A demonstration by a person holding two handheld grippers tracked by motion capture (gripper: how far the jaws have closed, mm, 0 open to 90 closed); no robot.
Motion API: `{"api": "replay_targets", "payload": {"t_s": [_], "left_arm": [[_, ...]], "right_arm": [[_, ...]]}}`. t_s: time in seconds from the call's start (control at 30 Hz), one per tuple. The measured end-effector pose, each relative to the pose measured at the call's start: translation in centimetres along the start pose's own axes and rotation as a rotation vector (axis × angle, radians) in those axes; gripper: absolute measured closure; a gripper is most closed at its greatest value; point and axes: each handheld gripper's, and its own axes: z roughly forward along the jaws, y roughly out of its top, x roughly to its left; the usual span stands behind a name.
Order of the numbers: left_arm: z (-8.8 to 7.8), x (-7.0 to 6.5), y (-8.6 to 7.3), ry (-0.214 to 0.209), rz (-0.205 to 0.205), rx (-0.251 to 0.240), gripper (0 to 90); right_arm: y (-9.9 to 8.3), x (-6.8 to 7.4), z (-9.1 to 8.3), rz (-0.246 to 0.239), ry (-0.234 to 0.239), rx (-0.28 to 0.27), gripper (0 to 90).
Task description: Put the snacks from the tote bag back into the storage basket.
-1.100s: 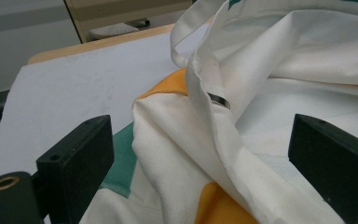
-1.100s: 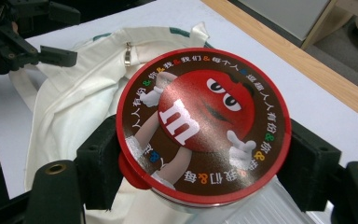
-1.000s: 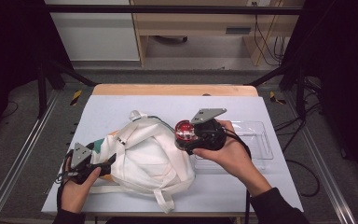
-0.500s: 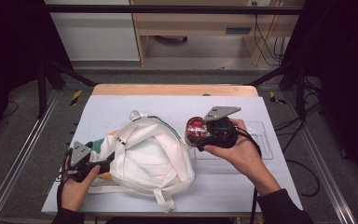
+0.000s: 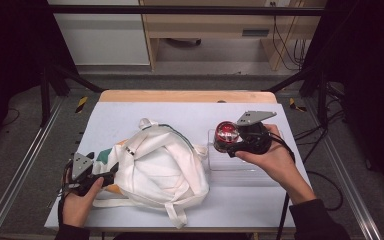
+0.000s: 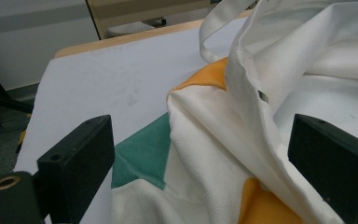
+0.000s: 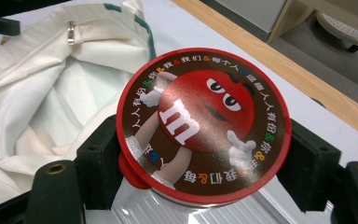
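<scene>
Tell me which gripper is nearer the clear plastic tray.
Right. The right gripper holds a red-lidded candy tub over the clear tray's far end; the left gripper is across the white bag, at its near-left edge.

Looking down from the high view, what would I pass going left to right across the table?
Left gripper → white cloth bag → red-lidded candy tub held in the right gripper → the person's right hand.

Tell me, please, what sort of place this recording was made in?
Probably a lab data-collection station, not a home: a white-topped table inside a dark metal frame, cables hanging behind, and a person holding the left gripper and right gripper.
</scene>
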Motion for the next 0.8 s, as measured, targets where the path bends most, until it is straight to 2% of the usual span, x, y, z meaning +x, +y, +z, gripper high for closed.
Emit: {"api": "replay_targets", "payload": {"t_s": [0.37,0.57,0.8], "left_arm": [[0.1,-0.5,0.0,0.007,0.017,0.005,7.1],[-0.4,0.0,-0.2,-0.010,-0.033,-0.036,7.0],[-0.5,0.4,-0.3,0.006,-0.030,-0.028,7.0]], "right_arm": [[-1.0,-2.0,-0.2,-0.018,0.028,-0.001,26.0],[-1.0,-3.1,0.2,-0.028,0.056,0.005,26.0],[-0.7,-3.7,1.1,-0.054,0.065,0.025,25.9]]}}
